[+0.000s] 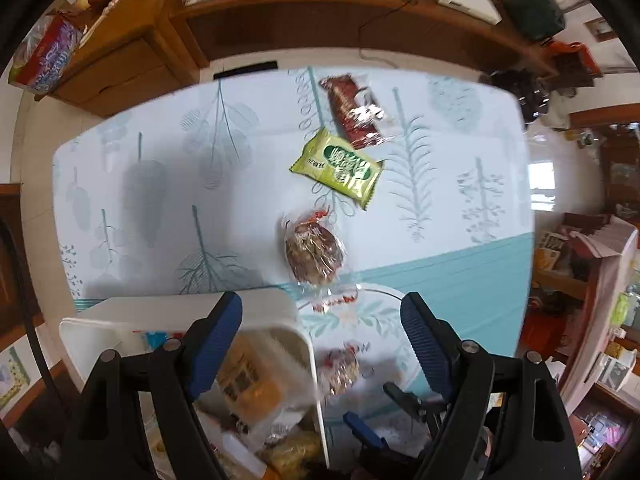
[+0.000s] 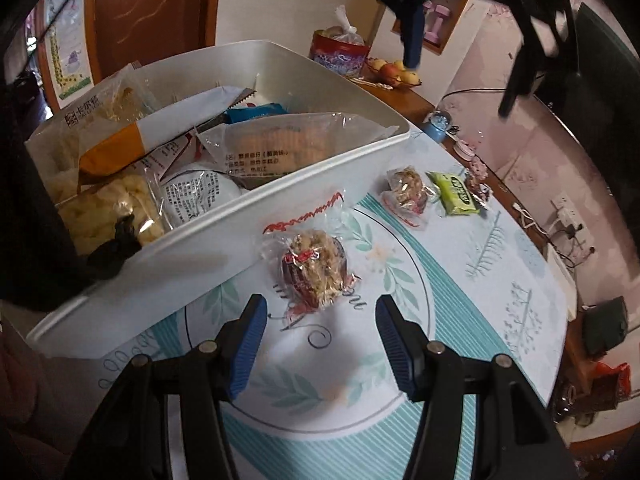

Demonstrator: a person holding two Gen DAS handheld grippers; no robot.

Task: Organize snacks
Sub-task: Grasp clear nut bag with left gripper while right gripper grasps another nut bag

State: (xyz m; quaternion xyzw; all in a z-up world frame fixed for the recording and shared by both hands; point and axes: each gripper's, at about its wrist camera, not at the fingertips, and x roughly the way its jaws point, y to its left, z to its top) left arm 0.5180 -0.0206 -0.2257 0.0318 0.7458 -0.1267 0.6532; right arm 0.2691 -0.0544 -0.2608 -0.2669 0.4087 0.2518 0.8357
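Nearest to us, the right tongs point(image 2: 320, 346) hang about half open with nothing between the pads, pointed down at a wrapped round pastry point(image 2: 314, 274) lying on the counter point(image 2: 500, 280) just beside the white bin point(image 2: 224, 220), at 12 o'clock from the tips. The left tongs point(image 1: 322, 344) are spread wide and empty too, hovering over the bin's corner.

Progress-wise we'd say we're past halfway — the bin at 10 o'clock in the right view is already stuffed with bags, too jumbled to count.

Still loose on the counter, four things: two round pastries, the near one plus a second pastry point(image 1: 314, 254) further out, then one green packet point(image 1: 336, 168) beyond it at 12 o'clock in the left view, and one brown wrapped bar point(image 1: 354, 110) farthest off — it overlaps the green one's far edge.
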